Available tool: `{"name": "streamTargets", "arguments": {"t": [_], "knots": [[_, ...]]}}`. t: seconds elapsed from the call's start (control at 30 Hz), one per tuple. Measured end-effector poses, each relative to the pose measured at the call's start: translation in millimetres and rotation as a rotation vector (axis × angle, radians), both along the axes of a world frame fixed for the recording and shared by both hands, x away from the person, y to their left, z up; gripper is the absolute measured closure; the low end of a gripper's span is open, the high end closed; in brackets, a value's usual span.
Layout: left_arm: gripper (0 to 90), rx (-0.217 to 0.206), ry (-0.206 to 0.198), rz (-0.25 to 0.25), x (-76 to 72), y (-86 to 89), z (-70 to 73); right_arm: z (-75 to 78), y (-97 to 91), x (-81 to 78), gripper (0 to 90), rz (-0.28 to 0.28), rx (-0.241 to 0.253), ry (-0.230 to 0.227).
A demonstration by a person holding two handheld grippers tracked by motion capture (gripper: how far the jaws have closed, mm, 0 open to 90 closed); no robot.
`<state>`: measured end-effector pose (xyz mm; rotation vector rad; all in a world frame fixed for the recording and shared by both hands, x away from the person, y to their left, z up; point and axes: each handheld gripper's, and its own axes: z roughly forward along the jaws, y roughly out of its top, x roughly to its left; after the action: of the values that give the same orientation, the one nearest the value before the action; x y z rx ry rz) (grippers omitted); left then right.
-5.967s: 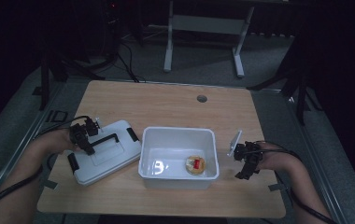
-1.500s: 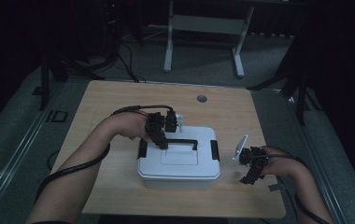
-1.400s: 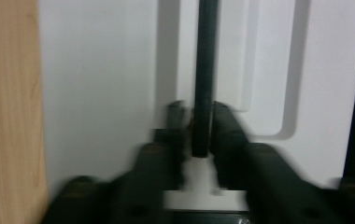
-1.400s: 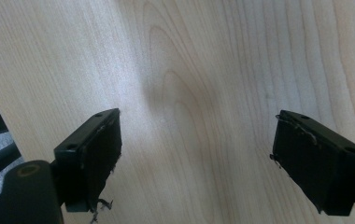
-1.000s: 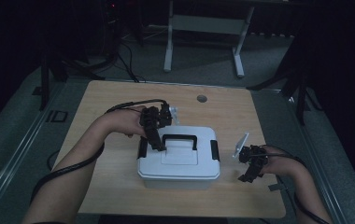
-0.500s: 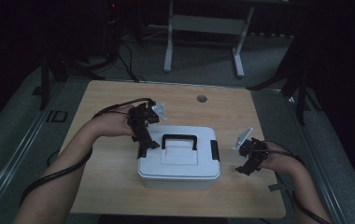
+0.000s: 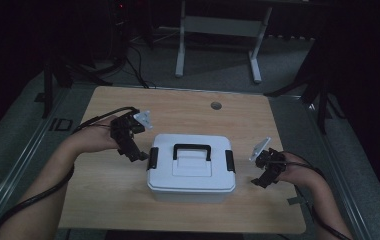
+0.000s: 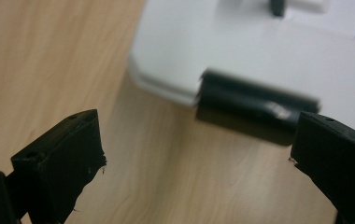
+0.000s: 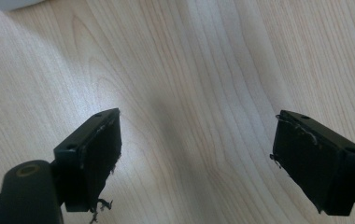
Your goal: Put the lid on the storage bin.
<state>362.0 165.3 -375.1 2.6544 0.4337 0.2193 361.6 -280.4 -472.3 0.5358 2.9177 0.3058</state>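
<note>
Now the white rectangular plastic box (image 7: pixel 191 167), closed under its lid with a black carrying handle (image 7: pixel 192 150) on top, sits on the pale wooden table (image 7: pixel 103 195) slightly toward 6 o'clock from the table's middle. 2 black side latches clip the lid, the left latch (image 7: pixel 153 157) at the box's 9 o'clock end and the right latch (image 7: pixel 229 160) at its 3 o'clock end.

The left gripper (image 7: pixel 139 156) hovers just beside the left latch, at 9 o'clock from the box, its tips angled down toward the tabletop. Its jaws have just been opening and stand wide, with nothing between them; in the left gripper view the latch (image 8: pixel 255 109) lies ahead, close to the right-hand jaw, though contact cannot be told.

The right gripper (image 7: pixel 259 181) hangs over bare wood at 3 o'clock from the box, near its right end but apart from it. Its jaws are also spread wide and empty, with wood grain between them in the right gripper view.
</note>
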Motion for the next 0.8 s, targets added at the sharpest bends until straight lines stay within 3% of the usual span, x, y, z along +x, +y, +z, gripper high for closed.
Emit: {"name": "streamTargets", "arguments": {"t": [0.1,0.23,0.43,0.8], "knots": [[1.8,-0.005,-0.001,0.021,-4.2,14.2,-3.2,0.5,-0.2,-1.4,15.2,-0.001,-0.002,0.0],[1.8,0.023,0.002,0.029,-10.3,27.7,-9.7,0.2,-0.9,-2.4,15.3,-0.004,-0.002,-0.001],[1.8,0.008,0.017,0.053,-14.7,44.7,-20.6,0.4,-2.6,-3.0,15.2,-0.014,0.022,-0.004],[1.8,-0.024,0.018,0.041,-20.5,62.9,-46.6,-2.7,-7.2,-7.3,15.3,-0.026,0.032,-0.009]]}}
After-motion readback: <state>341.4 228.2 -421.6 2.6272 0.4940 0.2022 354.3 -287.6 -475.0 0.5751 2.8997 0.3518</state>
